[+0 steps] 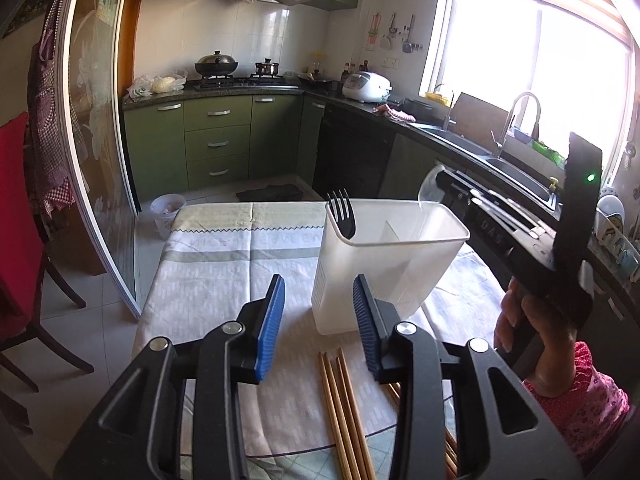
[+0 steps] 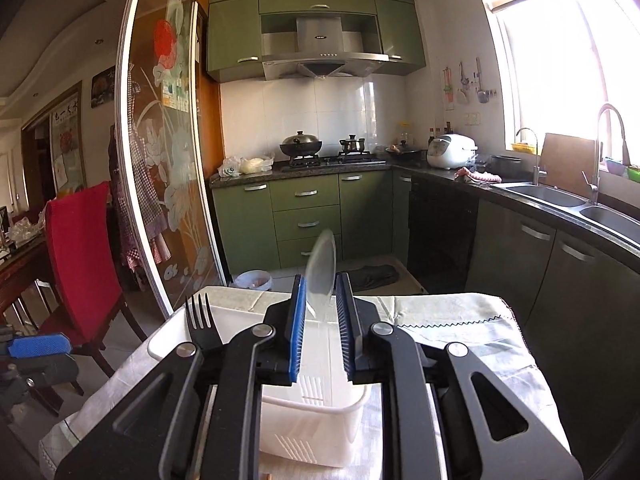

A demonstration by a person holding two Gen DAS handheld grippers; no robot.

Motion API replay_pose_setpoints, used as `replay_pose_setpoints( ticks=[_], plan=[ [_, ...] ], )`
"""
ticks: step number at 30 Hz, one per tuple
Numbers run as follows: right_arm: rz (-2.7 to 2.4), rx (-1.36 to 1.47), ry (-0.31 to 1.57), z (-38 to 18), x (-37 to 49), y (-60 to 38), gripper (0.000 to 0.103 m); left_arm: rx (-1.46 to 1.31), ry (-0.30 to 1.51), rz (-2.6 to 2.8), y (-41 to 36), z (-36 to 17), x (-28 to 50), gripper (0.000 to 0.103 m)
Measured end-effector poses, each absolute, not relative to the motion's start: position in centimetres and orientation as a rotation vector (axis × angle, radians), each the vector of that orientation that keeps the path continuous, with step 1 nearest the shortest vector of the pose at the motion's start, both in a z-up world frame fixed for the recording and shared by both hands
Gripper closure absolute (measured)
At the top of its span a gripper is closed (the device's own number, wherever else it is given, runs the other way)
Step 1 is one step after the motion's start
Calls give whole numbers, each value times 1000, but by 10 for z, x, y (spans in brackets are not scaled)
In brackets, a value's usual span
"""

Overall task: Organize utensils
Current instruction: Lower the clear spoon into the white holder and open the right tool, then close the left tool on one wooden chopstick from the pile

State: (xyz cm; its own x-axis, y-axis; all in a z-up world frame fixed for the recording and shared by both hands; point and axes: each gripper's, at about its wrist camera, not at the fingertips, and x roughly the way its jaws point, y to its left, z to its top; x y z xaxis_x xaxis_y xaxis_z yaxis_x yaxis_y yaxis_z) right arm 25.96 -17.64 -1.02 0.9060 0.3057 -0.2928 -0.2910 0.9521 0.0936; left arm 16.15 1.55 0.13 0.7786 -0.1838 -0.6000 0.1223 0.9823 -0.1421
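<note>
Right wrist view: your right gripper (image 2: 320,308) pinches a clear plastic spoon (image 2: 321,268) above the translucent white plastic holder (image 2: 316,436) — lower it in, right of the black plastic fork (image 2: 200,322) at ten o'clock; left gripper (image 1: 319,320) spread, empty.

black fork (image 1: 343,213) upright in white holder (image 1: 384,268) | clear spoon (image 2: 321,268) over holder | wooden chopsticks (image 1: 344,412) on table

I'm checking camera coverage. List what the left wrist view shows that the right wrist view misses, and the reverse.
Left wrist view only: the wooden chopsticks lying on the tablecloth, the open left gripper, and the person's hand holding the right gripper.

Right wrist view only: the clear spoon held between the right gripper fingers.

Both: the white utensil holder with the black fork standing in it.
</note>
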Motion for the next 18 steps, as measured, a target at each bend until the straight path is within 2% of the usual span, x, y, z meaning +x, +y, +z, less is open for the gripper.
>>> replay_pose_setpoints(
  ticks=[2,4,9,11,14,16,18],
  plan=[
    [317,58,300,-3,248,-183,78,-94,706,-176,12,-3,162,63],
    [324,67,311,1,233,-192,78,-98,766,-175,9,-11,163,58],
    [341,107,356,-4,187,-224,75,-107,974,-172,6,-43,174,58],
    [340,126,381,-13,169,-240,67,-114,1071,-182,4,-61,179,58],
    [321,143,420,-30,148,-259,67,-112,1183,-179,0,-85,188,59],
    [310,157,445,-43,137,-271,67,-99,1230,-169,-2,-100,194,69],
    [308,178,473,-53,131,-280,67,-100,1271,-163,-5,-110,198,72]
  ],
)
